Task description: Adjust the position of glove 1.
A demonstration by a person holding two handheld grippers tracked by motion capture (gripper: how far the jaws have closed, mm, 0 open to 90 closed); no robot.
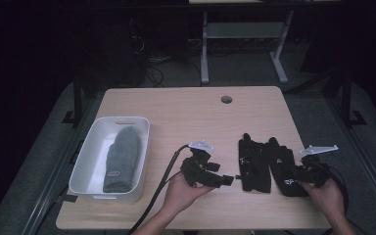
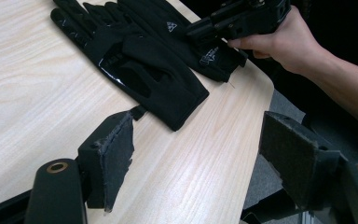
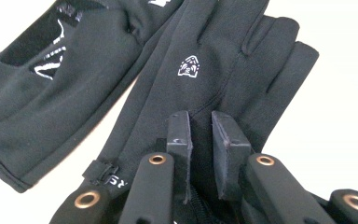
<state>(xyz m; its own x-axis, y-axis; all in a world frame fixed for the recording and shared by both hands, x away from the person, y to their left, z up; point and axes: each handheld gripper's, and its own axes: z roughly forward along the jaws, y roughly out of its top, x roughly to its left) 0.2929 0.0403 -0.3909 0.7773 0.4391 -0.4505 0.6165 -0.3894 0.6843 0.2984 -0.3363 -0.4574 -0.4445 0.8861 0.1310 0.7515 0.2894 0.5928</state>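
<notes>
Dark room behind; light wooden table with a round grommet hole near its far edge. White bin at the near left of the table holds 1 grey mitten, lying lengthwise. 2 black gloves lie flat side by side at the near right, fingers pointing to the far side: left glove and right glove, edges touching or just overlapping. Left gripper held in the person's left hand, near centre of the table, pointing right toward the gloves; in the left gripper view its jaws stand wide apart with nothing between them, the left glove just beyond the tips. Right gripper rests low over the cuff end of the right glove, held by the right hand. Its jaws are nearly together, a narrow gap left, with black glove fabric showing in the gap; whether the pads actually pinch the fabric cannot be told. A white logo marks the back of that glove.
</notes>
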